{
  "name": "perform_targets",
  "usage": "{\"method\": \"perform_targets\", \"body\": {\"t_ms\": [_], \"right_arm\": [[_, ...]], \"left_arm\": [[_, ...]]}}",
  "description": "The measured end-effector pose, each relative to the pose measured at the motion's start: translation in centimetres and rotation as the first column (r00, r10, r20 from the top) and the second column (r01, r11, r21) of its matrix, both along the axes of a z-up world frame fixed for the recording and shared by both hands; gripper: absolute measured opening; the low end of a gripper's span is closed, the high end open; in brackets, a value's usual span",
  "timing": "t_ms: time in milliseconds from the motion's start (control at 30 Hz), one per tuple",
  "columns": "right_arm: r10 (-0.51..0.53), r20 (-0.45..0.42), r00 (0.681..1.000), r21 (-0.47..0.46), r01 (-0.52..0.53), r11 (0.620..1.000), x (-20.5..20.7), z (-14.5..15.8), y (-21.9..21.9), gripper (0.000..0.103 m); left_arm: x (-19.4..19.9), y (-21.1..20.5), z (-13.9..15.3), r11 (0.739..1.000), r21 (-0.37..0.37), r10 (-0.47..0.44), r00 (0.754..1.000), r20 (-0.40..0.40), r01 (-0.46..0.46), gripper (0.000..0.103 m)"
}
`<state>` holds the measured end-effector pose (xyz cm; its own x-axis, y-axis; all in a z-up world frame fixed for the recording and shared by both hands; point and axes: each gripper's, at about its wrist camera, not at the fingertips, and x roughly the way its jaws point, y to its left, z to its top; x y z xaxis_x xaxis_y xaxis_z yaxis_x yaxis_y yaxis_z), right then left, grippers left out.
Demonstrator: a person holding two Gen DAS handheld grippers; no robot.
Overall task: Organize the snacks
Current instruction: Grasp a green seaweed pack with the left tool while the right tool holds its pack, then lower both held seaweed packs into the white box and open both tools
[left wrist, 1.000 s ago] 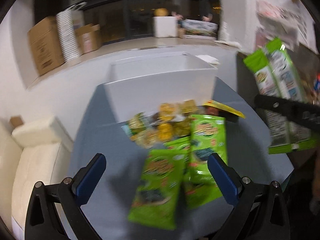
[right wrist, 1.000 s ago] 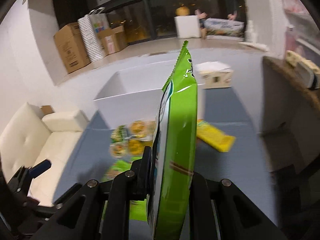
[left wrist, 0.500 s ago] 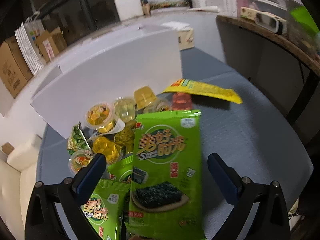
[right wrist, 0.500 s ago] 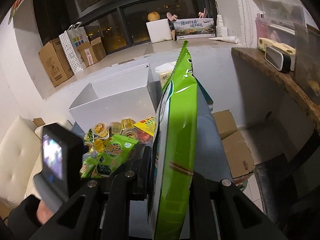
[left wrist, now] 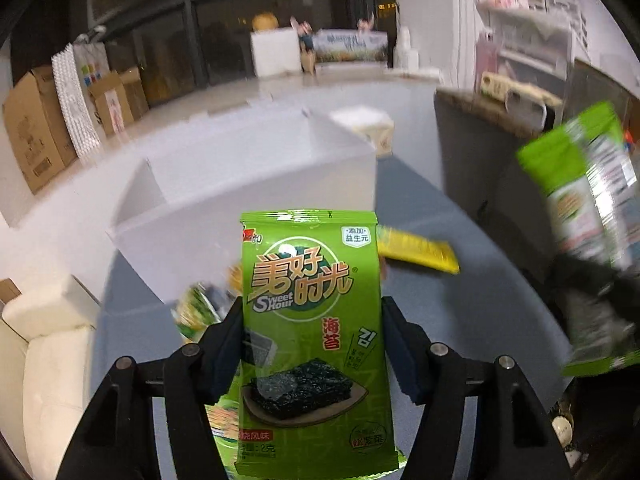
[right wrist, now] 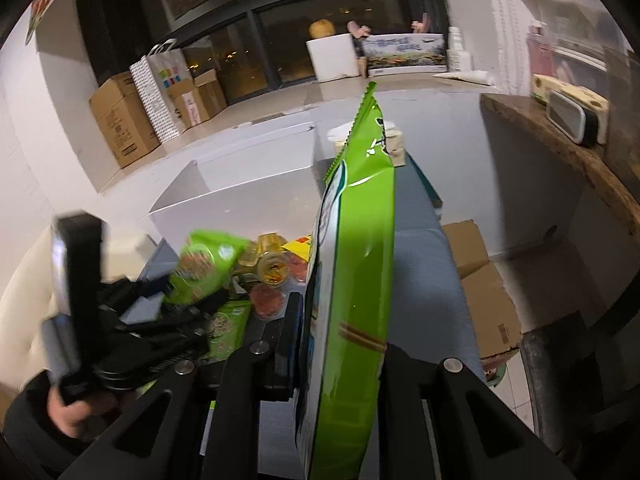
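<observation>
We see a grey surface carrying an open white box at its far edge, with the snack pile heaped just in front of the box. Nearer us, the left tool is closing its jaws on the two side edges of a green seaweed packet, which stands upright and face-on between the blue pads above the surface. The right tool is clamped tight on a second green seaweed packet, held edge-on and upright toward the surface's right side; we also see it blurred at the right of the left wrist view. In the pile, a yellow sachet lies flat beside the box's near right corner, and jelly cups cluster with another green packet lying flat on the surface. A person's hand grips the left tool's handle at lower left of the right wrist view.
</observation>
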<state>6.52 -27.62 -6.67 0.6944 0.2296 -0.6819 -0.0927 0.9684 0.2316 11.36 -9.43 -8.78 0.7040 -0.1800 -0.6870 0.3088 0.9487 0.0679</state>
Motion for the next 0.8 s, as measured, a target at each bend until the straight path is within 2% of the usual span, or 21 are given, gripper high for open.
{"method": "perform_targets", "body": {"t_ms": [167,267,367,500,600,700,733,767,800], "right_arm": [[0.097,0.037,0.995,0.010,-0.097,0.995,3.8,1.1,2.9,0.016],[0.129,0.044,0.991,0.008,-0.130,0.992,8.4,2.2,4.4,0.016],[0.163,0.056,0.985,0.030,-0.165,0.986,13.0,3.0,5.4,0.016],[0.195,0.053,0.979,0.025,-0.197,0.980,20.1,3.5,6.8,0.017],[0.158,0.005,0.987,-0.007,-0.158,0.987,24.4,3.0,7.7,0.018],[0.161,-0.007,0.987,0.019,-0.161,0.987,27.2,2.7,8.1,0.019],[0.156,-0.013,0.988,0.023,-0.156,0.988,27.9,2.7,8.1,0.022],[0.150,-0.021,0.988,0.021,-0.150,0.989,28.3,2.6,8.0,0.045],[0.131,-0.028,0.991,0.010,-0.131,0.991,28.7,2.7,7.9,0.082]], "left_arm": [[3.2,3.0,3.7,0.997,-0.042,0.064,0.996,0.066,-0.061,0.069],[6.7,5.0,5.3,0.991,-0.065,0.120,0.989,0.090,-0.115,0.069],[11.0,7.0,6.2,0.981,-0.105,0.171,0.982,0.079,-0.163,0.069],[16.3,8.6,5.9,0.978,-0.066,0.202,0.976,0.076,-0.197,0.069],[18.9,9.3,5.1,0.977,-0.078,0.202,0.978,0.048,-0.198,0.070],[20.8,10.0,4.0,0.974,-0.104,0.204,0.979,0.022,-0.200,0.074],[21.5,10.2,3.7,0.972,-0.113,0.206,0.979,-0.001,-0.205,0.081],[22.0,10.4,3.4,0.972,-0.121,0.203,0.979,-0.018,-0.203,0.097],[22.2,10.4,3.2,0.972,-0.120,0.201,0.979,-0.027,-0.202,0.103]]}}
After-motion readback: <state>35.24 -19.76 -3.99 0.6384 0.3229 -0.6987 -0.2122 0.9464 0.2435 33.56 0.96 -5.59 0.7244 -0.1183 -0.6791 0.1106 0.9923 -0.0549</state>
